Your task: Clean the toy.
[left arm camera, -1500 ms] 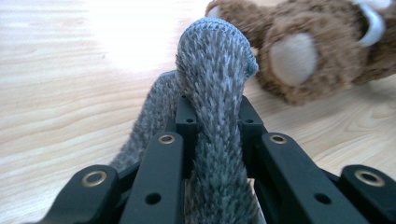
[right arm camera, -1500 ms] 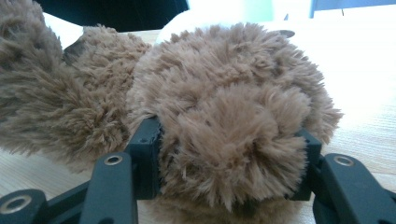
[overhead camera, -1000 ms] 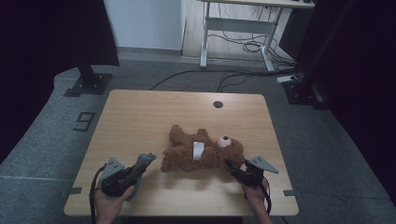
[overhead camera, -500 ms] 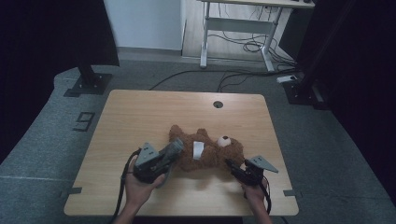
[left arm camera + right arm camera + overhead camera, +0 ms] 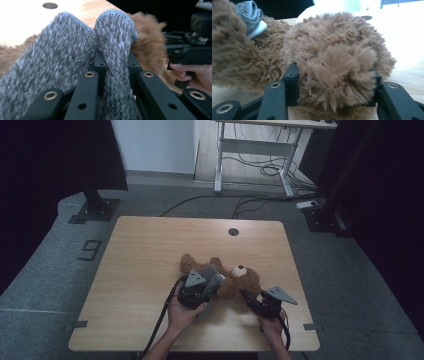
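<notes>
Light wood table [image 5: 150,270] with a round cable hole [image 5: 233,231] near its far edge stands on grey carpet [image 5: 60,270]. Black curtains hang to both sides of the room, with black stand feet [image 5: 92,210] on the floor at the far left. Beyond the table stands a white desk frame [image 5: 255,150], and cables [image 5: 260,170] trail under it and across the carpet. A mark shaped like a nine [image 5: 90,250] lies on the floor to the table's left.

No container stands on the table. Its one object is a brown teddy bear [image 5: 240,282], lying on the near right part of the surface, head towards the right with its pale snout [image 5: 241,269] up.

The left gripper [image 5: 207,282] sits over the bear's body, its jaws nearly together and pinching a grey knitted cloth [image 5: 113,50]; in the left gripper view a fold of the knit runs up between the two black jaws, with more of it spread to the left and brown fur just behind. In the right gripper view a bit of the same grey knit [image 5: 249,12] lies on the bear's body.

The right gripper [image 5: 248,296] lies at the bear's near right side, jaws partly closed and pressed on a round tuft of brown plush, either a paw or an ear.
</notes>
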The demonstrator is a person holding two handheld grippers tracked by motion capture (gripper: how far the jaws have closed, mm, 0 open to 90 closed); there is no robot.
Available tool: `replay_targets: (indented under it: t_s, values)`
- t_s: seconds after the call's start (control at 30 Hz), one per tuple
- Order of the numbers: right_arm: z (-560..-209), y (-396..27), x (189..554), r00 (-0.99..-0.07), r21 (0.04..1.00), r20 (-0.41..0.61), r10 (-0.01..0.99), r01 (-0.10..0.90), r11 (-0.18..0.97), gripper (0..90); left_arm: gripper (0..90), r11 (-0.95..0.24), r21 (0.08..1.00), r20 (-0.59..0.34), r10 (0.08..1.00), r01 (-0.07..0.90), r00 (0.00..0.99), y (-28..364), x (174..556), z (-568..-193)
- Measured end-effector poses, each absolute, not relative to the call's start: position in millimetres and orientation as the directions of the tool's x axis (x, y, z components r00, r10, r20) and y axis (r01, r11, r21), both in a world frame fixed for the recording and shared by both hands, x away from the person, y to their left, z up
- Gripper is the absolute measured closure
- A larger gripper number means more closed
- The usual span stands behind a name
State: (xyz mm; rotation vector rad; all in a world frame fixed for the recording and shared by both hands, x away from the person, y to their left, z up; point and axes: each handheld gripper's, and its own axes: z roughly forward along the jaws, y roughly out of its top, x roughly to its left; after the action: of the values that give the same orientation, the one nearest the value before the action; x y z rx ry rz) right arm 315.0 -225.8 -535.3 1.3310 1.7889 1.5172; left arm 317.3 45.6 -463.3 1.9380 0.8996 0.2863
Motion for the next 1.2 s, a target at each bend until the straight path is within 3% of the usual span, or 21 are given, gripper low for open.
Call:
replay_targets:
  t_s: [0.2, 0.43, 0.73, 0.93, 1.2]
  values:
    - [-537, -227, 314, -0.441, 0.924, 0.244, 0.864, 0.377, -0.068, 46.7, 76.9, -0.273, 0.840, -0.165, 0.694, 0.468, 0.701, 51, 316, -474]
    - [-540, -232, 316, -0.457, 0.918, 0.272, 0.847, 0.386, -0.086, 46.2, 76.7, -0.238, 0.840, -0.169, 0.739, 0.487, 0.652, 91, 312, -472]
    - [-541, -234, 316, -0.469, 0.919, 0.272, 0.840, 0.385, -0.083, 45.5, 76.5, -0.252, 0.840, -0.104, 0.794, 0.481, 0.599, 130, 305, -468]
    - [-541, -233, 315, -0.464, 0.918, 0.275, 0.842, 0.387, -0.086, 45.8, 76.5, -0.197, 0.837, -0.129, 0.836, 0.510, 0.534, 158, 305, -475]
    - [-540, -231, 314, -0.454, 0.921, 0.264, 0.851, 0.382, -0.082, 46.2, 76.3, -0.220, 0.878, -0.105, 0.778, 0.426, 0.619, 127, 295, -447]
